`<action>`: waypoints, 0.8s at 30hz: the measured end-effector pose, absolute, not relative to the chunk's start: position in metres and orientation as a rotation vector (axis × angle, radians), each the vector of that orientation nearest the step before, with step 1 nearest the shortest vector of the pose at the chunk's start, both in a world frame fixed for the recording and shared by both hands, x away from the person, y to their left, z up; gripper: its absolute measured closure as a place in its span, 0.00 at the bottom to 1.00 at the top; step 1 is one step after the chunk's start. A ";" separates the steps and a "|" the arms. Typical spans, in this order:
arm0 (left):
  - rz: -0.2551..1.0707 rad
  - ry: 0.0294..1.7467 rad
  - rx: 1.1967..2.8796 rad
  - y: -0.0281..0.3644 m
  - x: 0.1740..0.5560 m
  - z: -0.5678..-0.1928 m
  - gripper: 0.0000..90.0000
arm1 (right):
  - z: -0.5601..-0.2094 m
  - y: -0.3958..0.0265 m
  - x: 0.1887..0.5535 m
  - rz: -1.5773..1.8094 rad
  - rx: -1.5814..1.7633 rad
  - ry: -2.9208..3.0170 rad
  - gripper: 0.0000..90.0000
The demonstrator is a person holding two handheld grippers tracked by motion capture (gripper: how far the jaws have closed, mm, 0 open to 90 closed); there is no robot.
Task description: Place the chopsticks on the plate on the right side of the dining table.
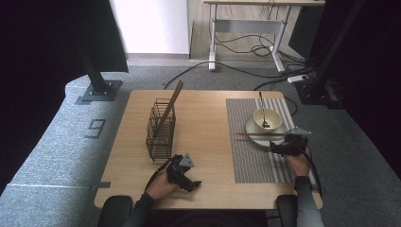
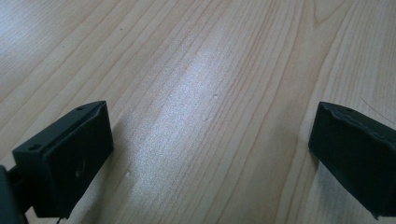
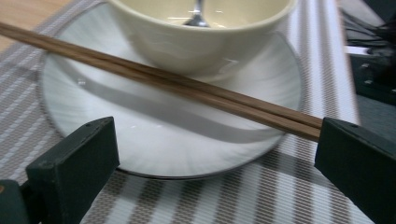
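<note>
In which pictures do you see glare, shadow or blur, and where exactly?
Left gripper view: a pale glare patch lies on the wooden table, and the near tongs look soft. Right gripper view: the chopsticks cast a grey shadow band on the white plate, and the bowl is slightly blurred. High view: dark sides, evenly lit table.

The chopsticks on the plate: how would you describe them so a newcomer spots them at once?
Start at the striped placemat on the table's right half, then the white plate under the cream bowl. The chopsticks lie flat across the plate's near rim, unlike the one standing tilted in the wire basket.
</note>
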State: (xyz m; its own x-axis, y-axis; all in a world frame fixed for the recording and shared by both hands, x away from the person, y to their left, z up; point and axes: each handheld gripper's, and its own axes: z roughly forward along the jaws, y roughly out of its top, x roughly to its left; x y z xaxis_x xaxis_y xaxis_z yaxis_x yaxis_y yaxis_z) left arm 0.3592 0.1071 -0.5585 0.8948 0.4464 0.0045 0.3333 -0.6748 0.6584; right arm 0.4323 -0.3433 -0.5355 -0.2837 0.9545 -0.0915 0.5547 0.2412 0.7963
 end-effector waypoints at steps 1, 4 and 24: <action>0.215 0.556 2.370 0.107 0.359 -0.558 0.00 | -0.536 -0.345 0.432 0.887 1.379 1.915 0.00; 0.213 0.557 2.370 0.107 0.359 -0.559 0.00 | -0.537 -0.351 0.432 0.878 1.400 1.864 0.00; 0.213 0.557 2.369 0.107 0.359 -0.559 0.00 | -0.552 -0.374 0.439 0.905 1.485 1.768 0.01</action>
